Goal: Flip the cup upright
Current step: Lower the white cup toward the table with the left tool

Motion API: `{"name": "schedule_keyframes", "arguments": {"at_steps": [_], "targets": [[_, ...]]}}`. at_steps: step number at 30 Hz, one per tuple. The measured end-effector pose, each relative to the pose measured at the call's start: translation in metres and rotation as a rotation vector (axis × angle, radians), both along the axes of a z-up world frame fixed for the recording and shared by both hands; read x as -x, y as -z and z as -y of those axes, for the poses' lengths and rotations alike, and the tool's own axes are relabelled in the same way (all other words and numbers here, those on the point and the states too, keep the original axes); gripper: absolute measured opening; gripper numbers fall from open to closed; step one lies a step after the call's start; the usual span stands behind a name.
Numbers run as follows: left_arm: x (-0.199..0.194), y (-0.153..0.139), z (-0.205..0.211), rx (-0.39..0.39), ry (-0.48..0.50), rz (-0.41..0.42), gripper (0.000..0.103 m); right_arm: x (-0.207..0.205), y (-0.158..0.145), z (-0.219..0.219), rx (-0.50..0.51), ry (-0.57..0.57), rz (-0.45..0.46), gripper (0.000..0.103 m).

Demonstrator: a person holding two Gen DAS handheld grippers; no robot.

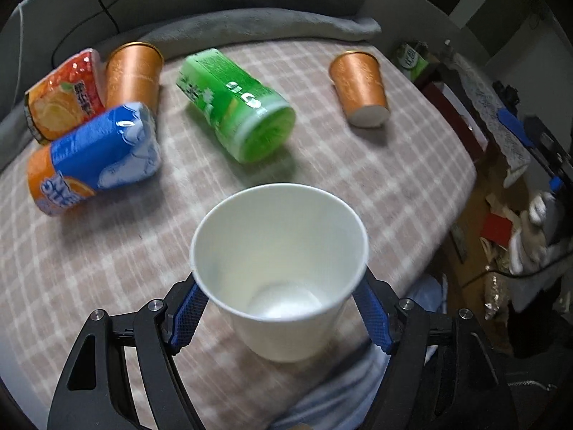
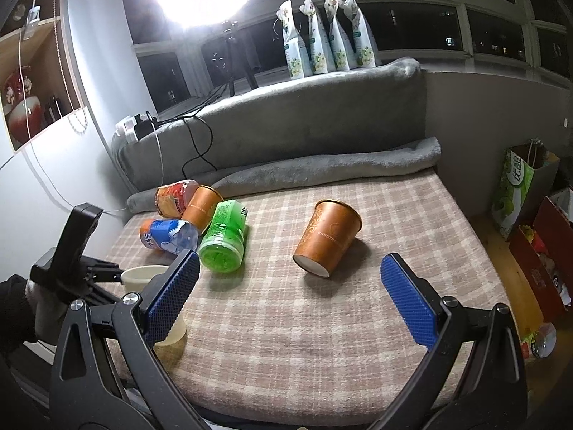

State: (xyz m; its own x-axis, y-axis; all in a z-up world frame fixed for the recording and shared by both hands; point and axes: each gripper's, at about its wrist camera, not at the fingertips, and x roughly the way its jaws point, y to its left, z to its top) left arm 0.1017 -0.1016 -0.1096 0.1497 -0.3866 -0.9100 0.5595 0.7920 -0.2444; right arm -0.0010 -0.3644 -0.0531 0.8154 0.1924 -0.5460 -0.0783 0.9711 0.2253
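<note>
The white paper cup (image 1: 279,268) sits mouth-up, gripped at its sides between the left gripper's (image 1: 280,317) blue-padded fingers (image 1: 188,317), over the near edge of the pink-and-white checked cloth-covered table (image 1: 394,179). Beyond it lies a green plastic jar (image 1: 236,104) on its side, with a blue-and-orange drink can (image 1: 95,159), a red-and-orange can (image 1: 64,95) and a copper-coloured paper cup (image 1: 132,77) bunched to the left, all lying down. Over on the right, the right gripper (image 2: 290,295) hangs with its fingers (image 2: 408,301) spread wide and holding nothing, pointing at a second copper-coloured paper cup (image 2: 327,238) tipped on its side near the table's middle.
</note>
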Motion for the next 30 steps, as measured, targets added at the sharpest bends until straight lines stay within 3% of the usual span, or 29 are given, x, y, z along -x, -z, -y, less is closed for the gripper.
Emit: {"name": "schedule_keyframes", "arguments": {"at_steps": [10, 21, 25, 30], "targets": [[-0.022, 0.004, -0.005, 0.021, -0.051, 0.004, 0.078, -0.011, 0.011, -0.013, -0.019, -0.037, -0.046, 0.103], [-0.036, -0.001, -0.015, 0.054, -0.089, -0.029, 0.081, -0.039, 0.026, -0.049, -0.110, -0.192, -0.142, 0.103], [-0.031, -0.020, -0.025, 0.070, -0.103, 0.033, 0.081, -0.055, 0.030, -0.063, -0.120, -0.231, -0.184, 0.103], [-0.009, -0.046, -0.056, 0.137, -0.184, 0.136, 0.081, -0.088, 0.050, -0.076, -0.217, -0.279, -0.318, 0.103]]}}
